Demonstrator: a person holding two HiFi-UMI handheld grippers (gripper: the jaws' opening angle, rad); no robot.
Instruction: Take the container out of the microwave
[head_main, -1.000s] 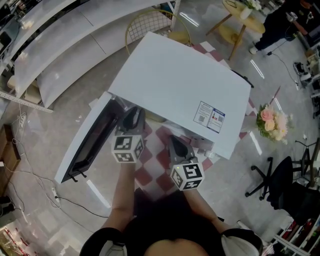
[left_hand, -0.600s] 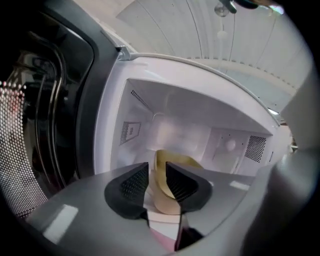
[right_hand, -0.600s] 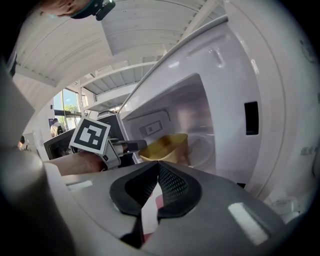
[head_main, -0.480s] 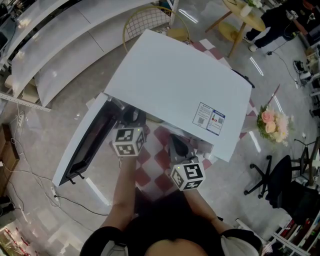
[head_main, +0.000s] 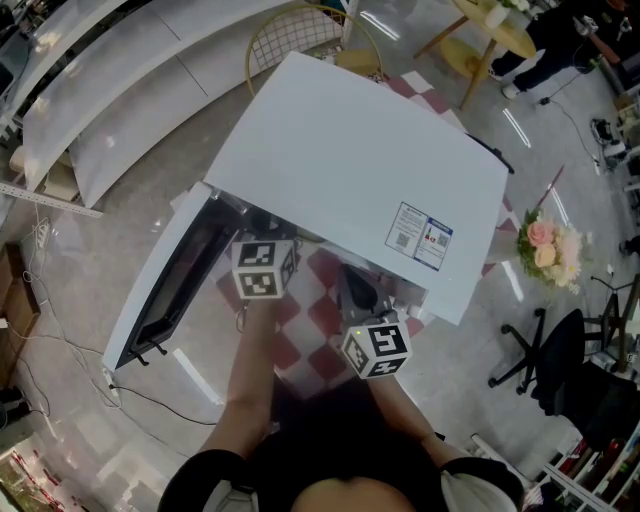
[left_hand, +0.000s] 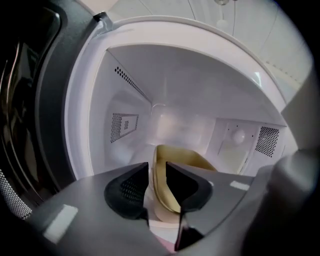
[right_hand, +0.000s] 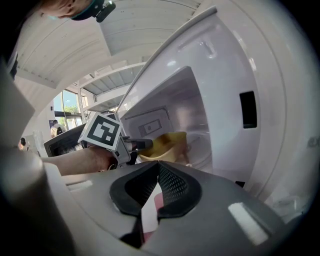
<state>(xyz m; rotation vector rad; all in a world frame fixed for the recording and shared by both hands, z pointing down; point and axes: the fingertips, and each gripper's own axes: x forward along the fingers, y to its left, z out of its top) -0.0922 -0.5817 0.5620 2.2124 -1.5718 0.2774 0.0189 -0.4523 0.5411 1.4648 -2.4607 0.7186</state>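
The white microwave (head_main: 350, 170) stands with its door (head_main: 170, 280) swung open to the left. Inside the cavity lies a yellow container (left_hand: 182, 155), also visible in the right gripper view (right_hand: 167, 142). My left gripper (left_hand: 157, 167) reaches into the cavity. Its jaws have just been opening and now stand open astride the container's near rim, without pressing on it. In the head view only its marker cube (head_main: 265, 268) shows; its jaws are hidden under the microwave's top. My right gripper (right_hand: 159, 167) hangs in front of the opening, shut and empty, near the control side (head_main: 355, 290).
A red-and-white checked cloth (head_main: 310, 310) lies under the microwave. On the floor around are a bunch of flowers (head_main: 545, 245), an office chair (head_main: 550, 360), a round wooden table (head_main: 490, 40), a gold wire frame (head_main: 300, 45) and cables (head_main: 60, 350).
The left gripper's cube has moved up and a little right, further under the microwave's top edge. The right gripper has stayed where it was.
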